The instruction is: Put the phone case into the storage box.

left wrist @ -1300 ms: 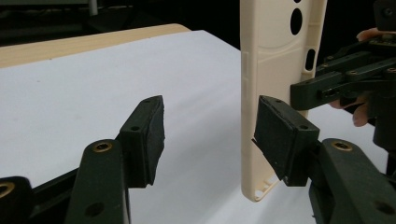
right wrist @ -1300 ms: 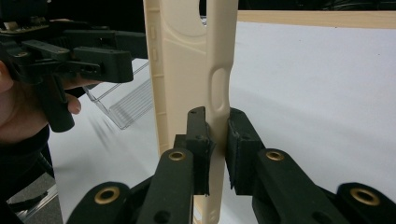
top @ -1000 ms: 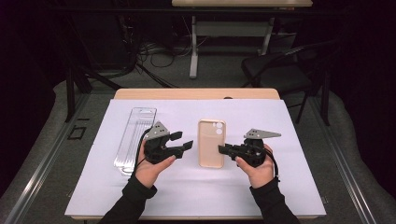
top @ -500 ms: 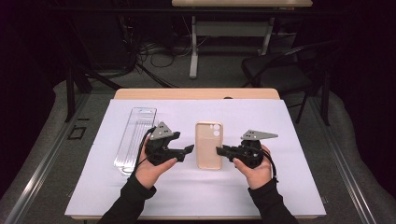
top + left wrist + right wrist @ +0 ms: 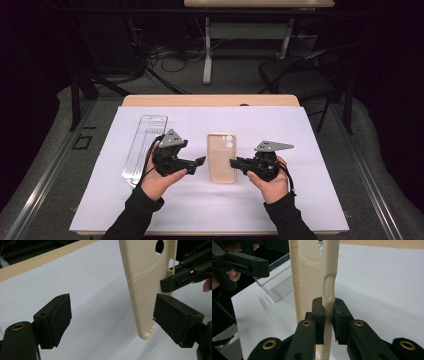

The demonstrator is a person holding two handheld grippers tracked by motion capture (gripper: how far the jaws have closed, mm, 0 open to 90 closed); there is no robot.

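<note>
A smooth cream case (image 5: 222, 157) — rounded corners, camera cutout — is clamped at its edge by the right gripper (image 5: 234, 163). The left gripper (image 5: 202, 161), jaws just opened wide, is held level beside it, empty.

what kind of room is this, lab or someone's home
Most likely a lab or recording workspace, not a home: a wooden table covered with a plain white sheet, dark surroundings, loose cables on the floor, and an office chair behind.
</note>
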